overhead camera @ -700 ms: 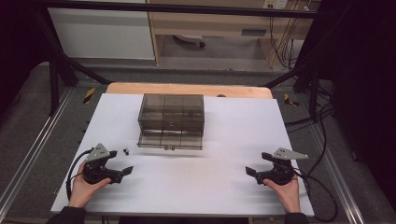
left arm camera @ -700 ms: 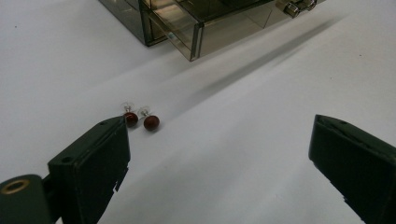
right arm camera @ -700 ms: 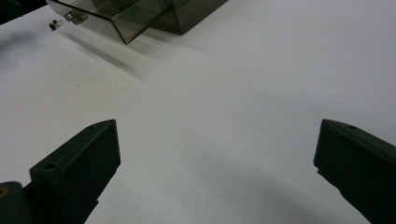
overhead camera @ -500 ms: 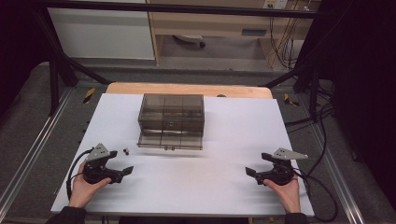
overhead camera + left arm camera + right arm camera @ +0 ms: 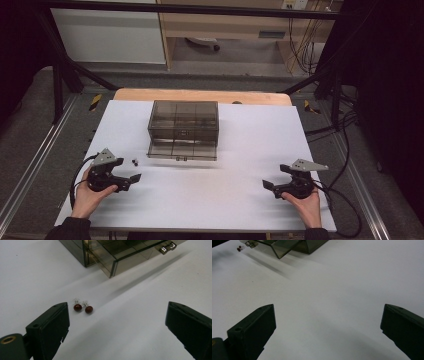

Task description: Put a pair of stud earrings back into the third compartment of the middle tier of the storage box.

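High view, smoky drawer box (image 5: pixel 183 121), bottom drawer (image 5: pixel 182 150) out

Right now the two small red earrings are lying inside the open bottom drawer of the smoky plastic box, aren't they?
Not quite: the earrings lie on the white table, outside the open drawer and apart from it, as the left gripper view shows.

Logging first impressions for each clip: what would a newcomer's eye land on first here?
A smoky transparent drawer box stands at the middle far side of the white table, its bottom drawer pulled out. A pair of dark red stud earrings lies just ahead of the open left hand-held gripper.
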`<state>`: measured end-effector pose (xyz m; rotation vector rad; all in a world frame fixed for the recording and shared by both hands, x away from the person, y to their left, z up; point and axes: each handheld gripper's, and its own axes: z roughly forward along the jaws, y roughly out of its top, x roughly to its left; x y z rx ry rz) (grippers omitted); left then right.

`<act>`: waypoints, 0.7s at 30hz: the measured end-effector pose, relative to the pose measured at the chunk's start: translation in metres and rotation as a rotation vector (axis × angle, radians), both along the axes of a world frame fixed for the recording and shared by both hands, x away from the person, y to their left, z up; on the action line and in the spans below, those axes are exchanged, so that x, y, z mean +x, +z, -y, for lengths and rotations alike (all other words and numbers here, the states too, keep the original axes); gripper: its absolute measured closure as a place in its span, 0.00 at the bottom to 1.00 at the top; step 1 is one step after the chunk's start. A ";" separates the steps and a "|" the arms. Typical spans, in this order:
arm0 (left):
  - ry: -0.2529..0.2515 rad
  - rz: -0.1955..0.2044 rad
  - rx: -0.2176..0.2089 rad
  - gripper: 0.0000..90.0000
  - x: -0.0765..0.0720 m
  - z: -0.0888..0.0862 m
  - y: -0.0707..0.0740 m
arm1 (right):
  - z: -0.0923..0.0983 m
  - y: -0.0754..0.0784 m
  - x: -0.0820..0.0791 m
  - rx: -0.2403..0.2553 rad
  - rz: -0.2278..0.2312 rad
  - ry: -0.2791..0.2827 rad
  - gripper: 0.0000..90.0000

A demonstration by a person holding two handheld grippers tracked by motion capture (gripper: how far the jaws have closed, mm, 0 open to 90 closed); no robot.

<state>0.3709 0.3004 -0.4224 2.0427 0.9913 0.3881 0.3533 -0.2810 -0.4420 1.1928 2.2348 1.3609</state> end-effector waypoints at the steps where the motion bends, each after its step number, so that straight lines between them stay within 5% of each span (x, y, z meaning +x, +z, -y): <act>1: 0.003 -0.001 0.004 0.06 0.002 0.000 0.001 | 0.000 0.000 0.000 -0.002 0.001 0.000 0.01; 21: 0.106 -0.024 0.054 0.17 0.034 -0.010 0.001 | -0.001 -0.001 0.000 -0.018 -0.005 -0.001 0.01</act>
